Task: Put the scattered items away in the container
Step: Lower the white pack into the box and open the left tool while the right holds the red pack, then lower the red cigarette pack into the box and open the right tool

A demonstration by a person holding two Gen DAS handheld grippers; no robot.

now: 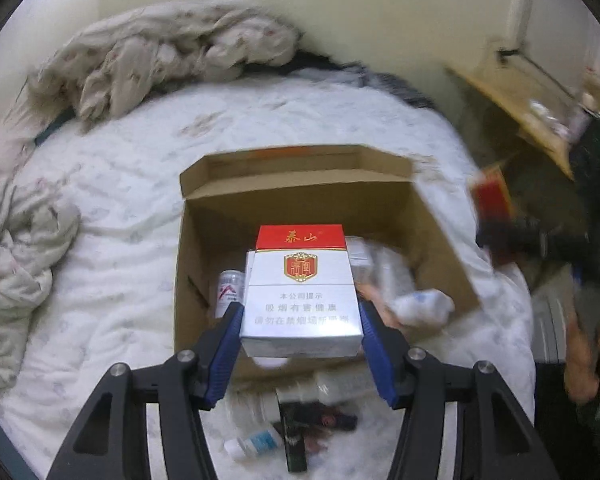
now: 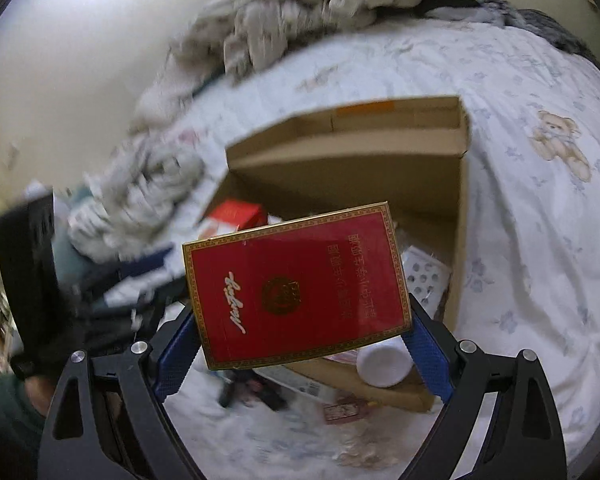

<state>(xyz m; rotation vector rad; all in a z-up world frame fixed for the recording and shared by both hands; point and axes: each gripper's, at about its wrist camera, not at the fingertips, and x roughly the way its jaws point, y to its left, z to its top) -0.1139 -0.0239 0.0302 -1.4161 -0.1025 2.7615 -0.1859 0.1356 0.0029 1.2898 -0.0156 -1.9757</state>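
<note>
Jaws loaded both sides: left gripper (image 1: 300, 320) clamps white-red pack (image 1: 300, 292), right gripper (image 2: 300, 320) red pack (image 2: 296, 288). Carry step; next, release over cardboard box (image 1: 204, 224).

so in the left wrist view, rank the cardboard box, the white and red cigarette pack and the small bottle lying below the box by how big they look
1. cardboard box
2. white and red cigarette pack, though held near the camera, so it looks enlarged
3. small bottle
</note>
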